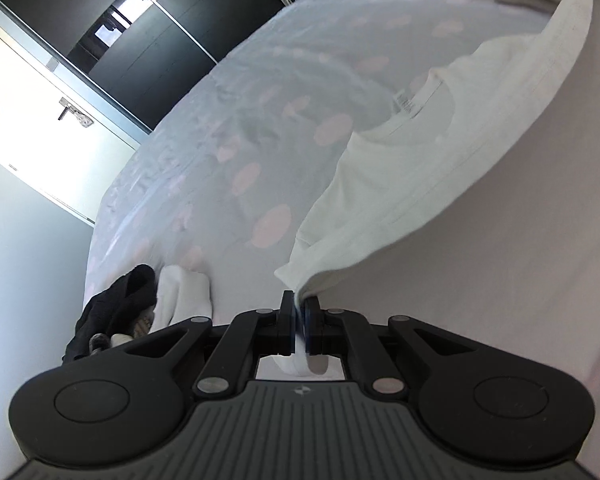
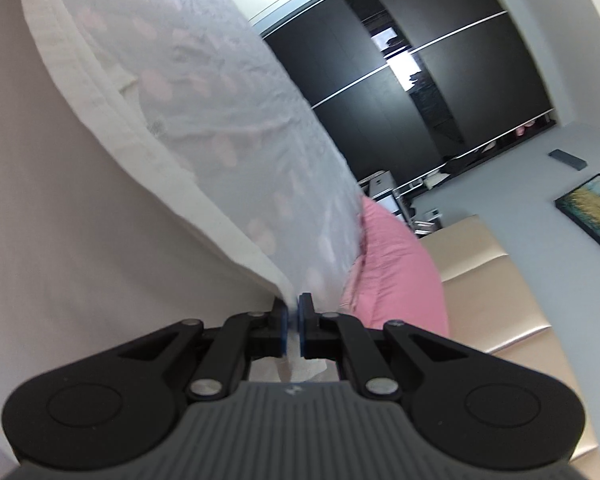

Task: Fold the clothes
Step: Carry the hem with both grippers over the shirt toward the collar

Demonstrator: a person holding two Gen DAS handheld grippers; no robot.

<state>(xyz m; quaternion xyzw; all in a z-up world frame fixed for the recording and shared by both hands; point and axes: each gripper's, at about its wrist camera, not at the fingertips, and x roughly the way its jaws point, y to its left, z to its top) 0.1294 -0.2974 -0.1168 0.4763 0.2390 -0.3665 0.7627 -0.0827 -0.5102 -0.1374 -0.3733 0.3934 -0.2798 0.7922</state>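
A cream-white T-shirt [image 1: 480, 184] hangs stretched between my two grippers above the bed, its neck opening and label turned toward the left wrist view. My left gripper [image 1: 300, 304] is shut on one corner of the shirt. My right gripper [image 2: 293, 306] is shut on the other corner of the same shirt [image 2: 80, 200], whose hem runs up and away to the left. Most of the shirt's body fills the side of each view.
The bed has a white cover with pink dots [image 1: 260, 152]. A black garment [image 1: 116, 304] and white socks [image 1: 184, 296] lie near the bed's edge. A pink pillow [image 2: 396, 264] and beige headboard [image 2: 492, 280] are at the right. Dark wardrobe doors [image 2: 400, 92] stand behind.
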